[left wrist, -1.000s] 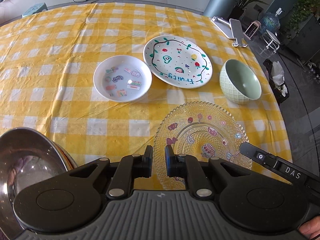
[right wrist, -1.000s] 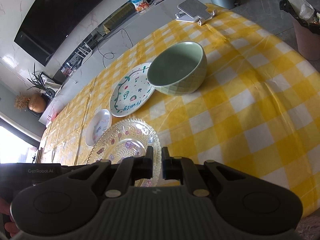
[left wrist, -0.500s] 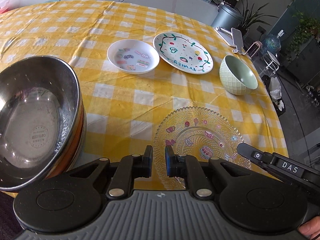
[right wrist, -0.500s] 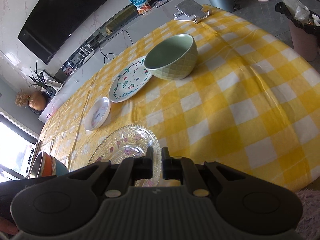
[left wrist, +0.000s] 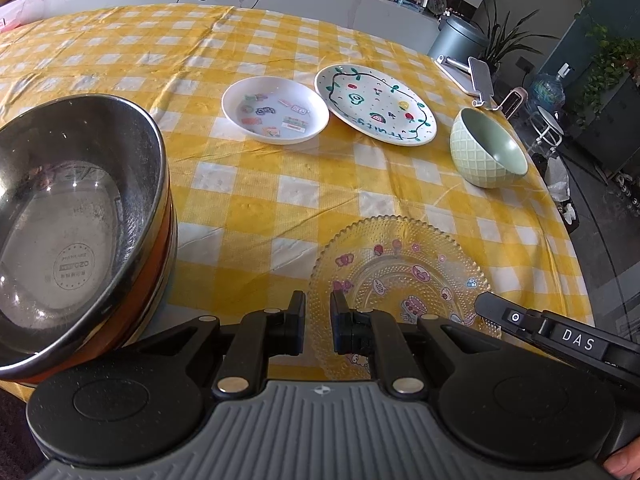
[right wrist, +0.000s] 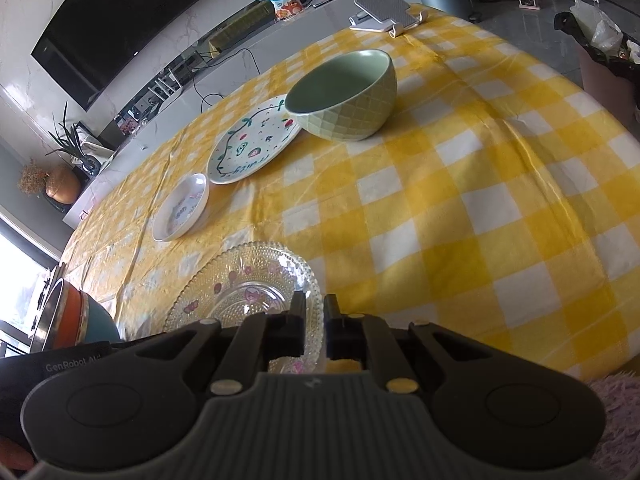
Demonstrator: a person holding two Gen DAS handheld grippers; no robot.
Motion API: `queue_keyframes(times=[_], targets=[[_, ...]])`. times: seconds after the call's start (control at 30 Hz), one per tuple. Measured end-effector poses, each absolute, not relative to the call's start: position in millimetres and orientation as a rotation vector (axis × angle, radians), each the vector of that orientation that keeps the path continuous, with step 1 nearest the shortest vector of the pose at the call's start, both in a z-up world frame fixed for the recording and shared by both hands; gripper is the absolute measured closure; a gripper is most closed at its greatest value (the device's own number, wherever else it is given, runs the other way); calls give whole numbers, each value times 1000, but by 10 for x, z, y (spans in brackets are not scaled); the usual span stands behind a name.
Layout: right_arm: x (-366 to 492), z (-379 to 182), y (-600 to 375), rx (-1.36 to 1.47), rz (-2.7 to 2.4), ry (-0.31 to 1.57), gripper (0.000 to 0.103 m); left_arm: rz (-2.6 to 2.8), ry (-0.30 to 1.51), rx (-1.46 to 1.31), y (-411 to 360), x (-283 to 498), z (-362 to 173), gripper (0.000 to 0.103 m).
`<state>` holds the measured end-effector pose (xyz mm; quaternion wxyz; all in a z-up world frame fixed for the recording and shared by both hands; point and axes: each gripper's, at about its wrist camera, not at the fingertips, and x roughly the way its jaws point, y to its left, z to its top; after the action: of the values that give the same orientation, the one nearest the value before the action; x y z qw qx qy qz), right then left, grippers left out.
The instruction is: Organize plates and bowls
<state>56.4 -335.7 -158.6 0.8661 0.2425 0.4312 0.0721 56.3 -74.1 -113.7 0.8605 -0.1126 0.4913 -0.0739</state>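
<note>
A clear glass plate point(left wrist: 400, 272) with pink cartoon stickers hangs low over the yellow checked cloth near the table's front edge. My left gripper point(left wrist: 318, 320) is shut on its left rim. My right gripper point(right wrist: 314, 320) is shut on the opposite rim of the glass plate point(right wrist: 248, 292), and its fingers point(left wrist: 492, 306) show at the plate's right edge. A steel bowl point(left wrist: 76, 216) tops a stack of bowls point(right wrist: 68, 320) just left of the plate. Farther back lie a small white sticker plate point(left wrist: 276, 110), a white painted plate point(left wrist: 376, 106) and a green bowl point(left wrist: 486, 154).
A phone stand point(left wrist: 476, 80) sits at the table's far right edge, with a grey bin point(left wrist: 460, 36) behind it. A trash bag point(right wrist: 600, 28) stands on the floor to the right. Bare cloth point(right wrist: 460, 208) lies between the glass plate and the green bowl.
Both grippers drew back toward the table's front edge with the glass plate still between them. The steel bowl stack came fully into view at the left; the other dishes now look farther off.
</note>
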Motion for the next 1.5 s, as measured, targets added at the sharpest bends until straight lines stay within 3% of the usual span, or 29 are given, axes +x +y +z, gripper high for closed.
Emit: queue_keyframes(times=[0.4, 0.47, 0.53, 0.97, 1.37, 1.43, 1.5], targets=[[554, -1599, -3346, 499, 148, 901, 90, -164, 1011, -215, -762, 545, -1135, 87], [541, -1589, -3369, 513, 146, 890, 78, -172, 1005, -218, -773, 538, -1117, 80], [528, -1573, -3377, 519, 143, 876, 73, -175, 996, -217, -787, 524, -1093, 75], [445, -1346, -3407, 474, 24, 785, 57, -257, 917, -209, -995, 569, -809, 64], [686, -985, -3803, 442, -113, 779, 53, -309, 928, -177, -1391, 1091, -474, 57], [761, -919, -3827, 431, -112, 773, 45, -311, 937, -176, -1430, 1181, -439, 57], [837, -860, -3832, 413, -107, 769, 42, -310, 934, -161, -1485, 1262, -401, 57]])
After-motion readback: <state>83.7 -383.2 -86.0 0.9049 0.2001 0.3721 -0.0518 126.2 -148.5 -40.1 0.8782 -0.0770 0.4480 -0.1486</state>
